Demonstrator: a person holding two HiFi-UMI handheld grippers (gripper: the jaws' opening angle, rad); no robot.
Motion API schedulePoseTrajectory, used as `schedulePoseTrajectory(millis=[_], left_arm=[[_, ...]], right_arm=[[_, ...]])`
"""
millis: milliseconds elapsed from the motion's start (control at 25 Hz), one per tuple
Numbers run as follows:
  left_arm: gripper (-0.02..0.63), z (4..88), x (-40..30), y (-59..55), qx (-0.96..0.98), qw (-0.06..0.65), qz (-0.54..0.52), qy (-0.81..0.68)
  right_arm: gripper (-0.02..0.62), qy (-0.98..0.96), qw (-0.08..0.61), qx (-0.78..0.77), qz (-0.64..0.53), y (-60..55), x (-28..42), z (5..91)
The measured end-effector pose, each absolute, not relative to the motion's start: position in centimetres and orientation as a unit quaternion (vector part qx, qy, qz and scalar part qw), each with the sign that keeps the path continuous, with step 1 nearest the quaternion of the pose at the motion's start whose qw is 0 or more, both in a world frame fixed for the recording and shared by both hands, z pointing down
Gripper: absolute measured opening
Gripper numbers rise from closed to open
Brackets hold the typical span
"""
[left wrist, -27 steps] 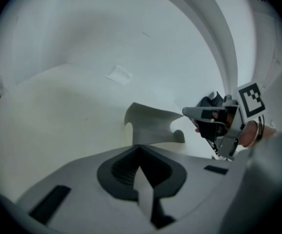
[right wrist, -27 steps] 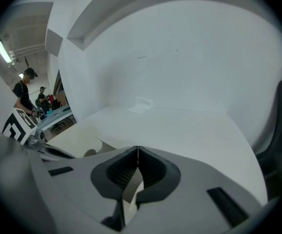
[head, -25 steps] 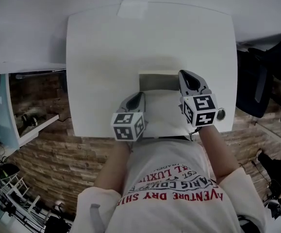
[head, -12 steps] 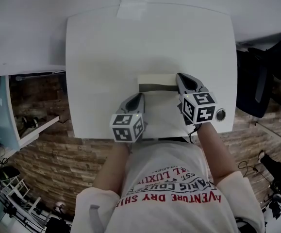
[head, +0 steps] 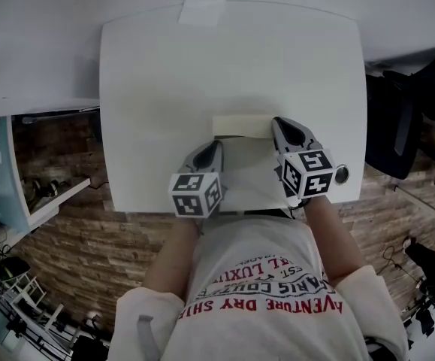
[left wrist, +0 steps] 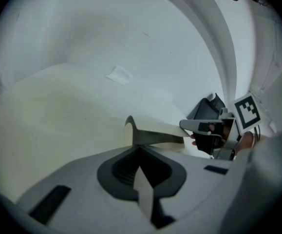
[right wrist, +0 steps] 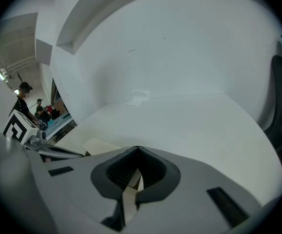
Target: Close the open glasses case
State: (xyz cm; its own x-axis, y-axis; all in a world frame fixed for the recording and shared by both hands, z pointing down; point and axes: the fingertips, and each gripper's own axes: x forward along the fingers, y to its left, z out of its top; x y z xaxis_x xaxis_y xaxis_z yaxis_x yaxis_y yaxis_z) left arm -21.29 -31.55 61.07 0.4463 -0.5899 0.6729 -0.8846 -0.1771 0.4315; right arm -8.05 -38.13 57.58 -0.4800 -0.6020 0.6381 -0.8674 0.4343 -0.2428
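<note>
The left forearm (head: pixel 170 258) is bare and reaches up from the near edge of the desk (head: pixel 232 59). It holds the left hand-held gripper (head: pixel 215 149) low, pointing away and slightly right. This gripper's grey, smoothly moulded jaws taper to a point with their tips pressed together and grip nothing. In the head view they lie over the near-left corner of the glasses case (head: pixel 243 125).

The case is a cream, hard-shelled, rounded oblong lying crosswise near the middle of the matte white desk, towards its near edge. In the left gripper view the case (left wrist: pixel 153 133) shows its lid as a low wedge with a grey underside, lifted only a little.

The right forearm (head: pixel 336 228) is also bare and angles in from the near right. The right hand-held gripper (head: pixel 281 126) has its jaws drawn fully together, empty, with the tip against the right end of the lid. In its own view the case (right wrist: pixel 99 145) shows to its left as a pale patch.

A pale strip of tape (head: pixel 202 10) sits at the desk's far edge. A small round dark fitting (head: pixel 342 176) is near the right corner.
</note>
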Motion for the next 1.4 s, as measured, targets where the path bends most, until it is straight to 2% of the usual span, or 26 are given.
schedulePoseTrajectory(millis=[560, 880, 1040, 1400], left_arm=[[0.005, 60.7, -20.0, -30.7, 0.745, 0.403, 0.216, -0.485], [0.005, 57.2, -19.7, -31.7, 0.761, 0.382, 0.179, -0.494], [0.005, 51.2, -19.9, -33.6, 0.786, 0.337, 0.133, -0.500], [0.005, 38.2, -20.2, -36.0, 0.829, 0.175, 0.066, -0.527]], right_arm=[[0.012, -0.803, 0.216, 0.461, 0.311, -36.5, -7.7, 58.7], [0.012, -0.819, 0.180, 0.466, 0.282, -37.1, -7.4, 55.2], [0.012, -0.838, 0.156, 0.466, 0.239, -37.2, -7.5, 50.8], [0.012, -0.864, 0.090, 0.477, 0.129, -37.5, -6.5, 39.9]])
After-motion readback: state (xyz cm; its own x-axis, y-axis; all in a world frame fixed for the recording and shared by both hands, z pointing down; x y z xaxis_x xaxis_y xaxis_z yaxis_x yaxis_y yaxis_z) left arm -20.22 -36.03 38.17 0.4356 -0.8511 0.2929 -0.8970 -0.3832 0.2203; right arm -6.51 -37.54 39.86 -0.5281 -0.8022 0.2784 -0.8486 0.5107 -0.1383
